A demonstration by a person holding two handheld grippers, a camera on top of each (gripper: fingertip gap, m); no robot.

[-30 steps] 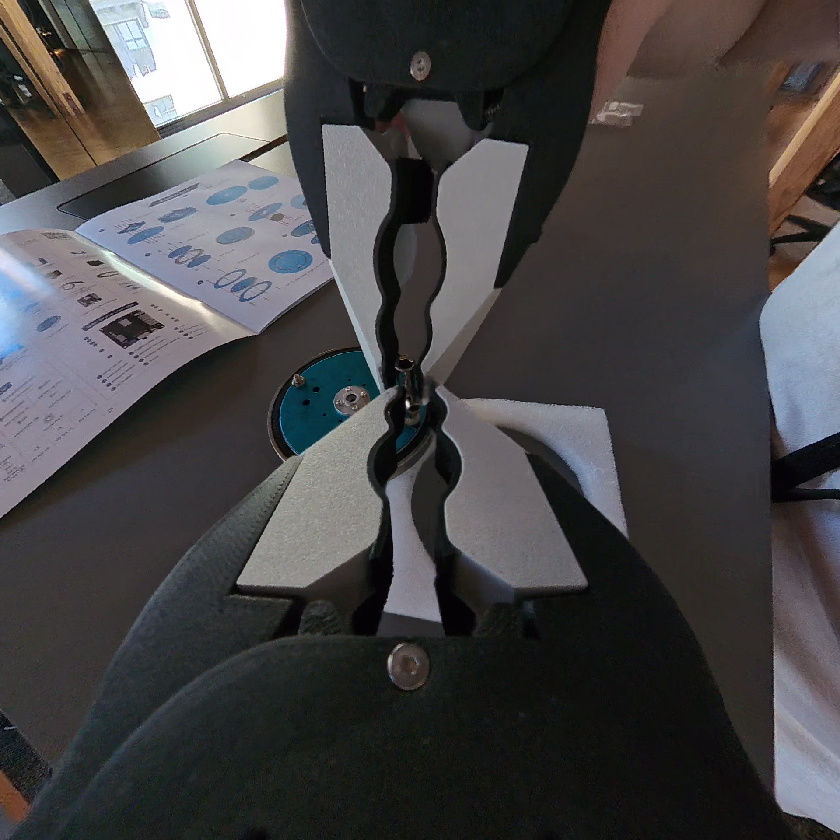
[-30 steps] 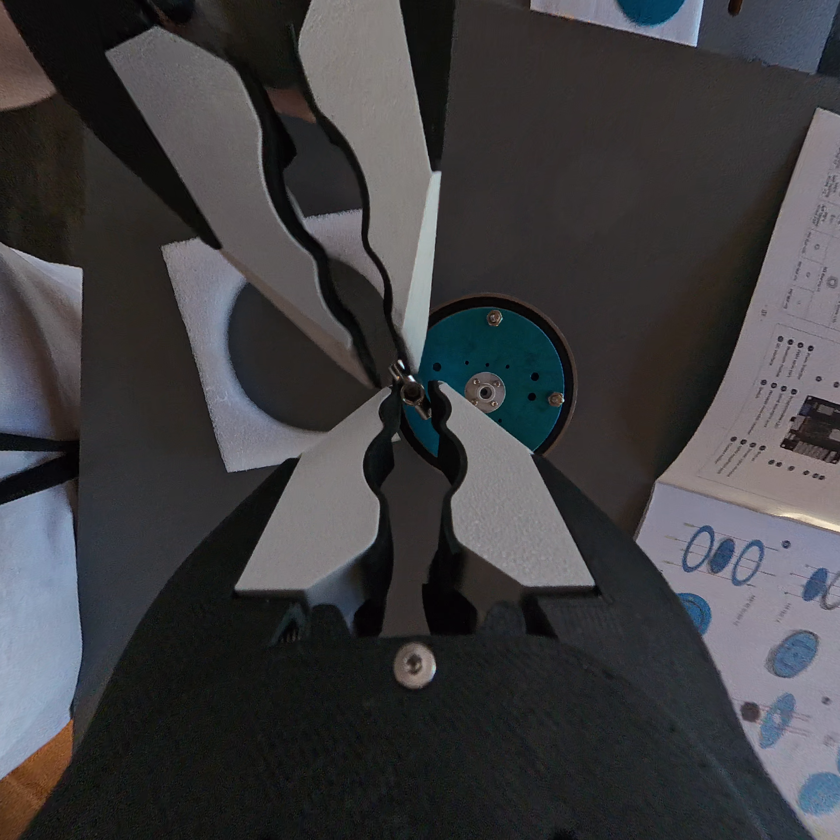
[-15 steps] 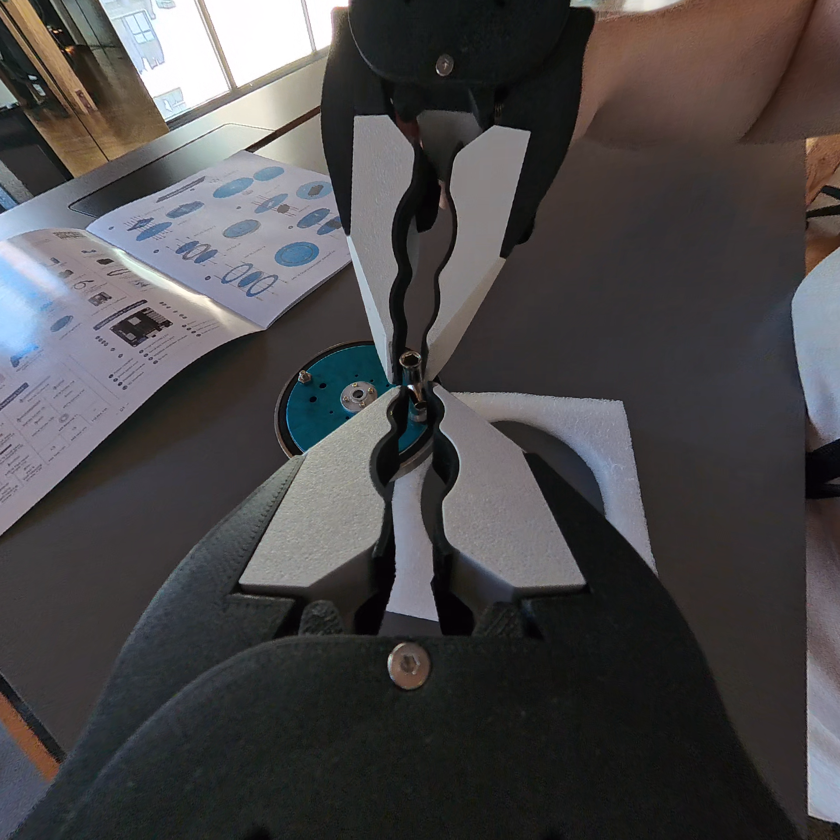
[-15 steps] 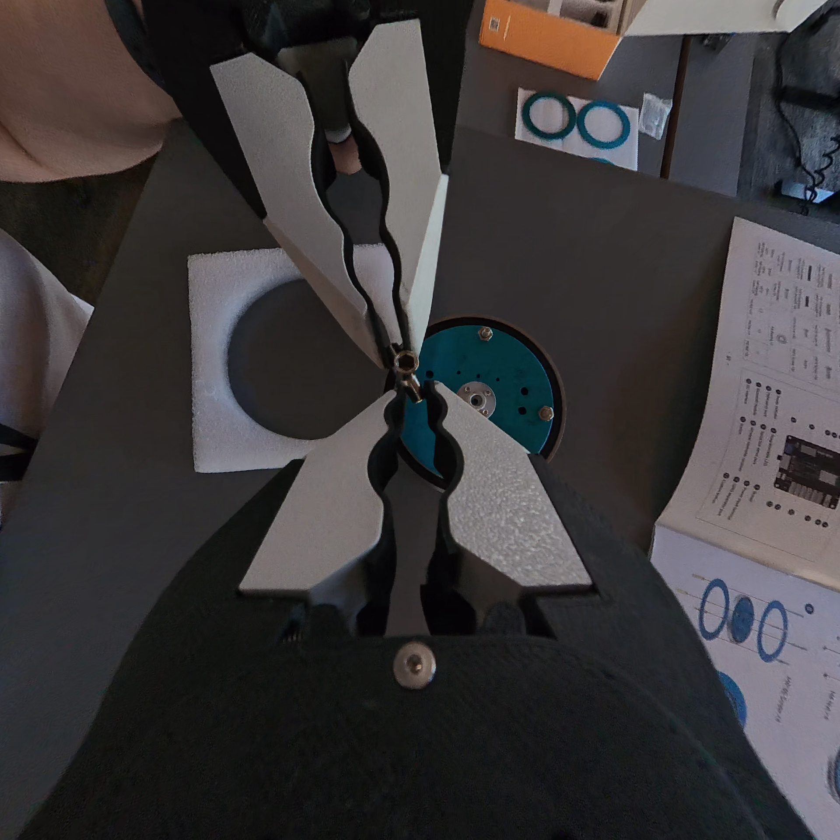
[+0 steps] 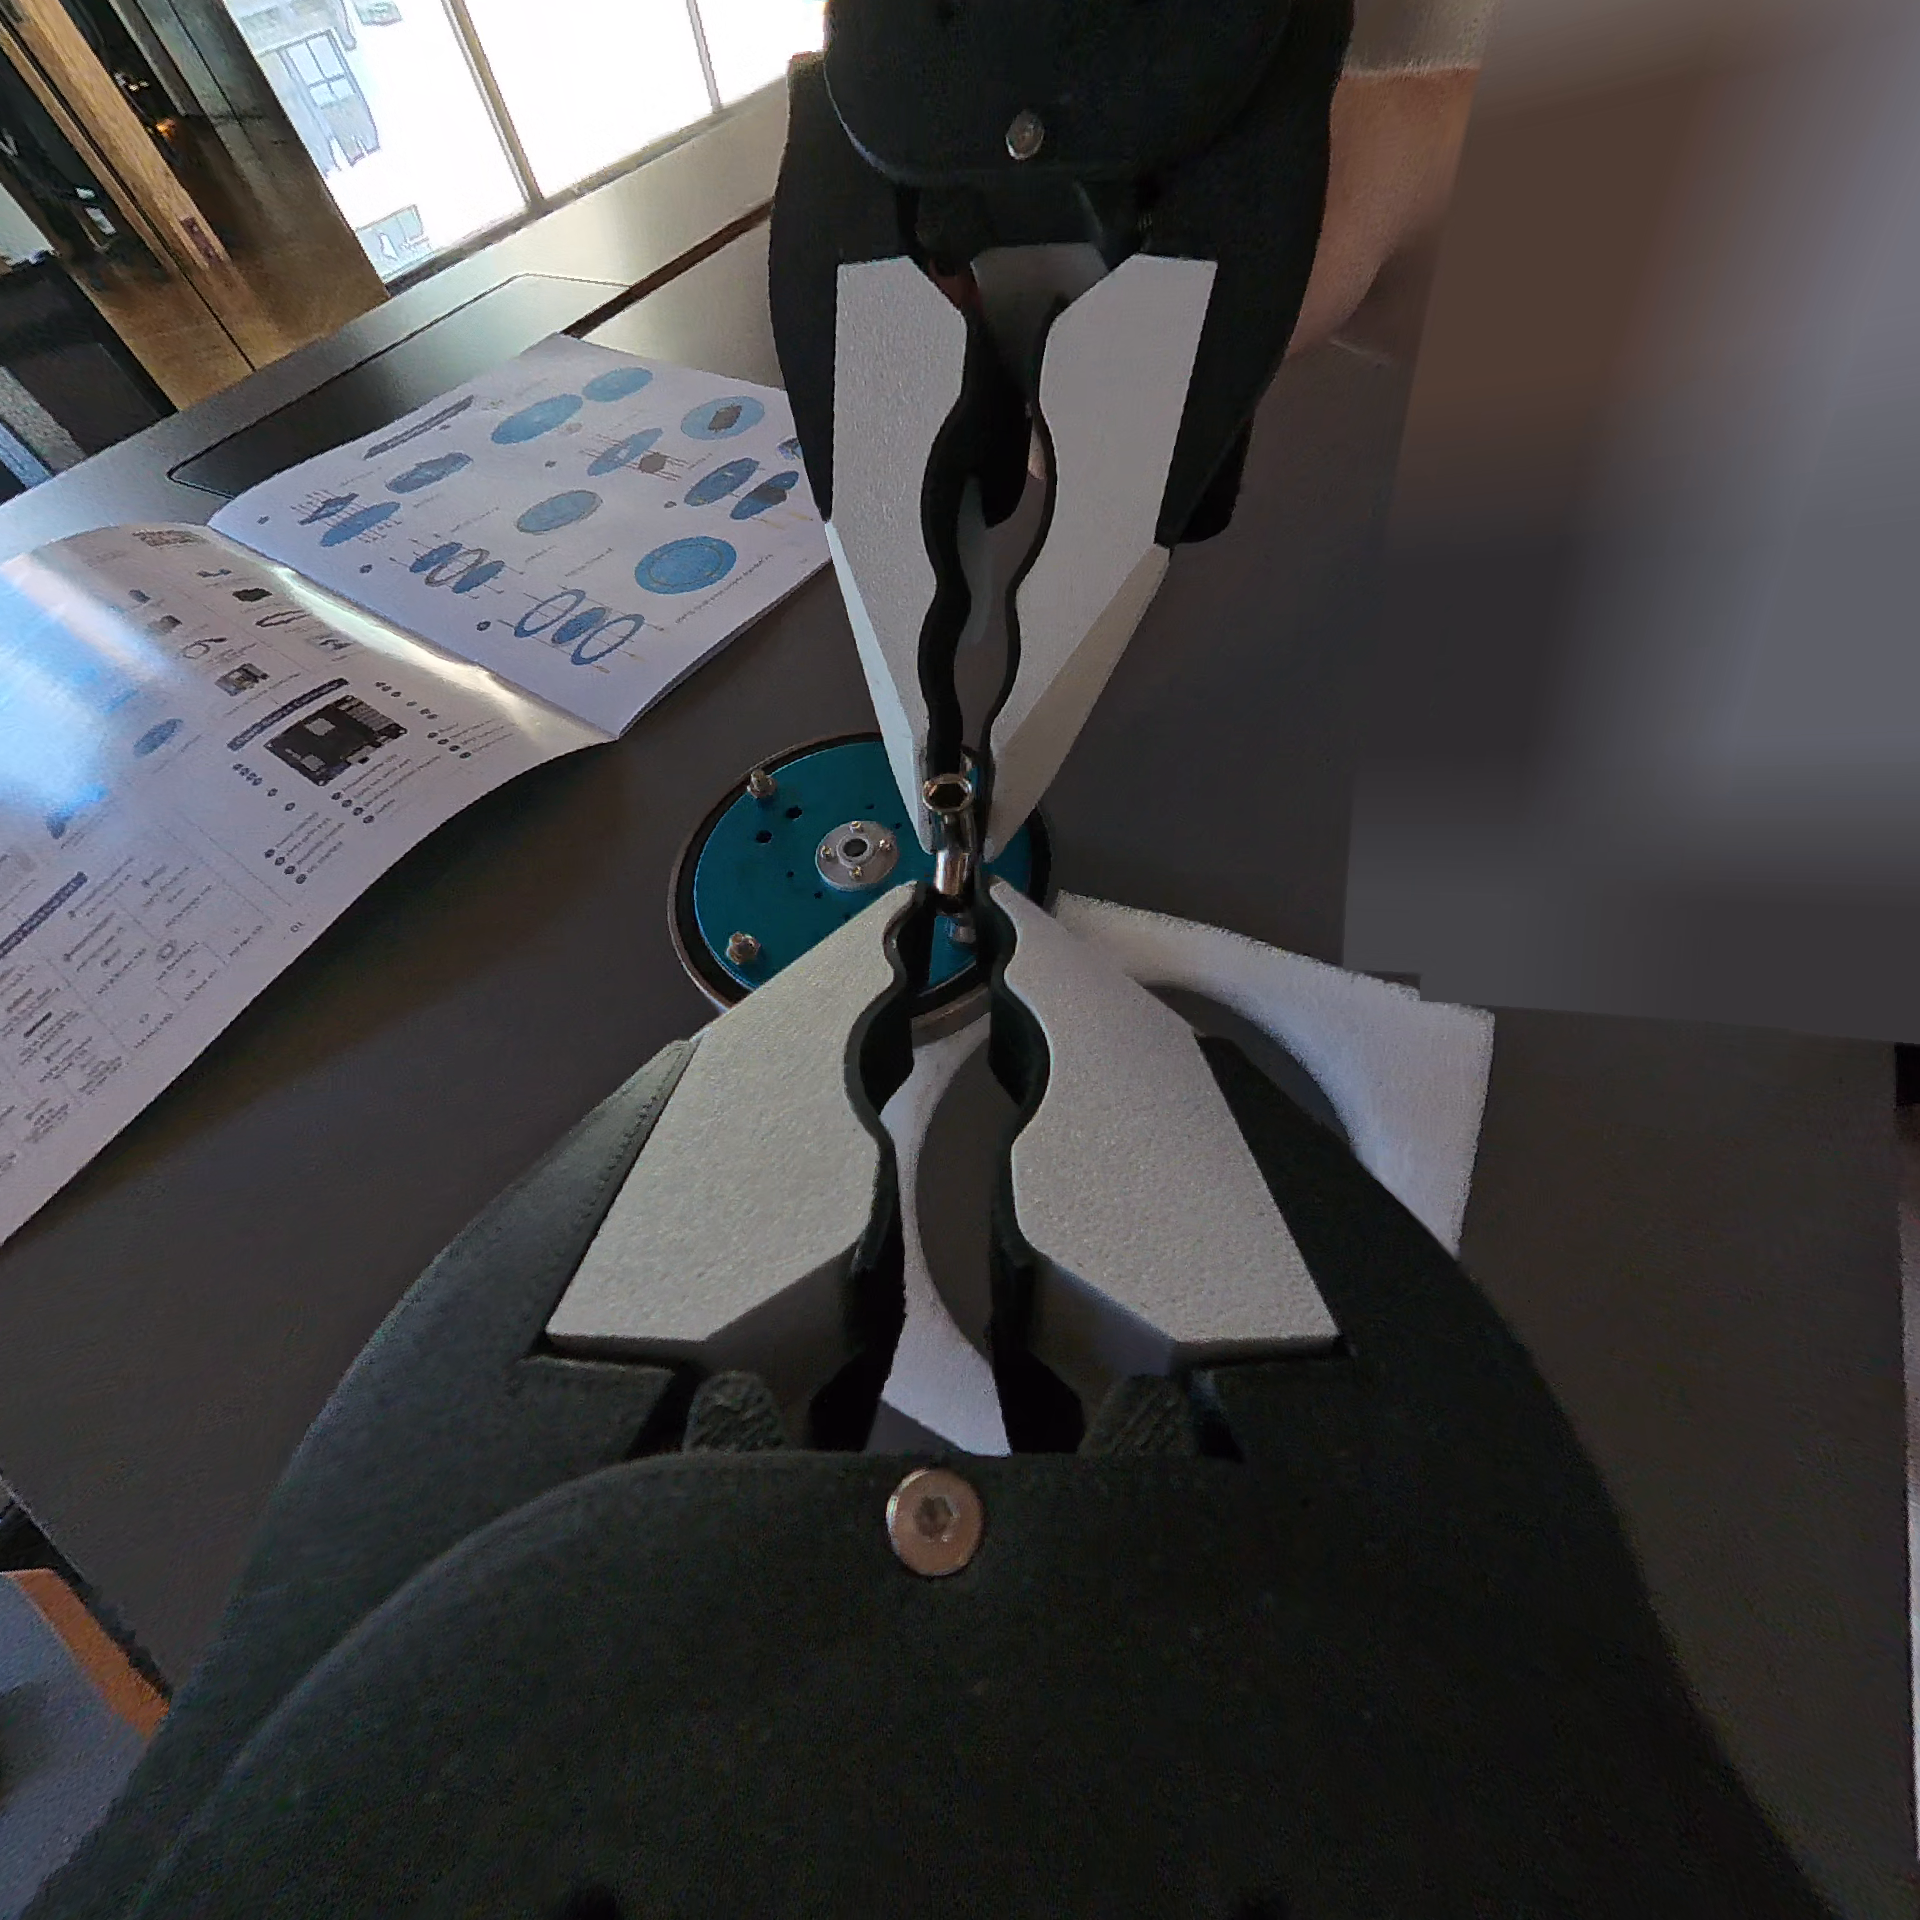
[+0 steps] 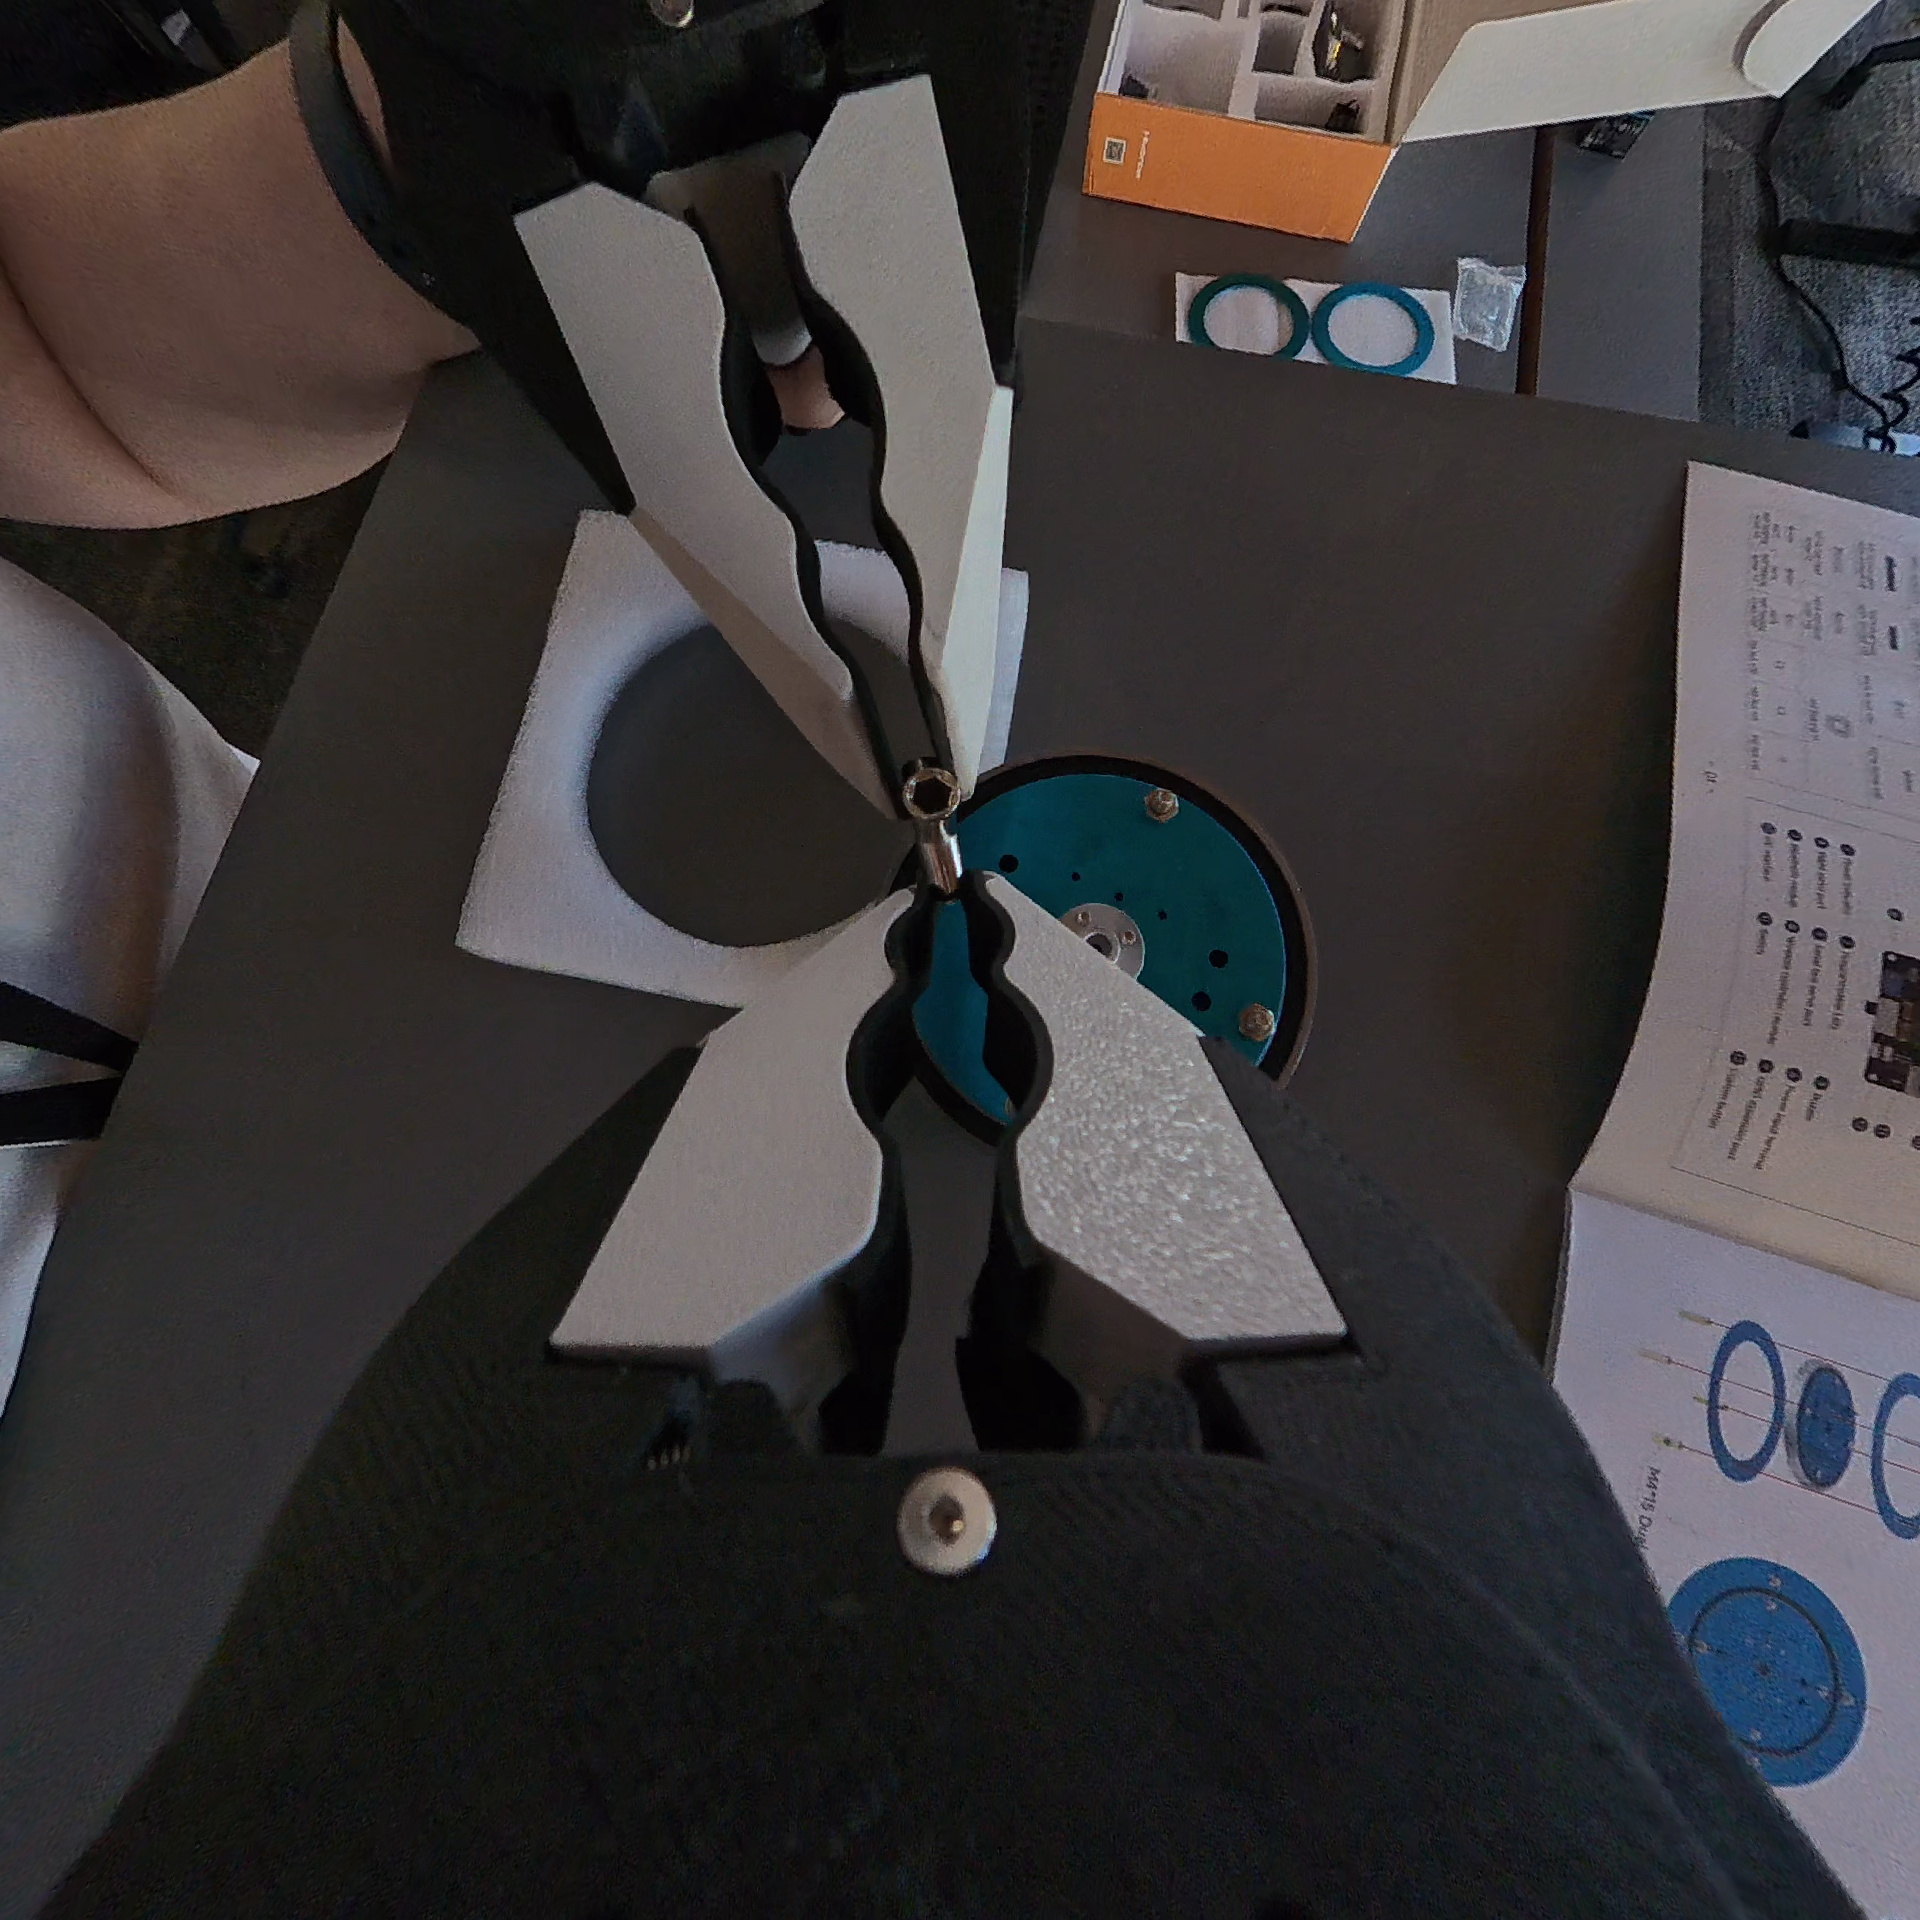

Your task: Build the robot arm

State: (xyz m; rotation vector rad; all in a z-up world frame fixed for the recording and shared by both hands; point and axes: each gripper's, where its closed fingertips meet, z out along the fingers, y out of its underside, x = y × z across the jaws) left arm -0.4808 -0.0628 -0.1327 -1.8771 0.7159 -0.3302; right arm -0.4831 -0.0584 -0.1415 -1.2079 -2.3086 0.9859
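Observation:
A small metal socket wrench [image 5: 951, 857] hangs between two grippers that meet tip to tip above a teal disc [image 5: 790, 873] on the dark table. My left gripper [image 5: 954, 896] comes from below in its view and is shut on the wrench's lower end. My right gripper [image 5: 954, 826] comes from the far side, shut on the hex socket end. In the right wrist view the wrench [image 6: 938, 847] runs from my right gripper [image 6: 948, 891] up to the left gripper [image 6: 928, 805]. The teal disc [image 6: 1122, 883], with a metal hub and bolts, lies just under the tips.
A white foam sheet [image 6: 540, 831] with a round cut-out lies beside the disc. An open manual [image 5: 312, 727] lies on the other side. An orange box [image 6: 1236, 166], two teal rings [image 6: 1371, 327] and a small plastic bag [image 6: 1488, 296] sit at the far edge.
Both grippers have drawn back and up from the table, so more of the table shows. The wrench stays pinched between the two sets of tips.

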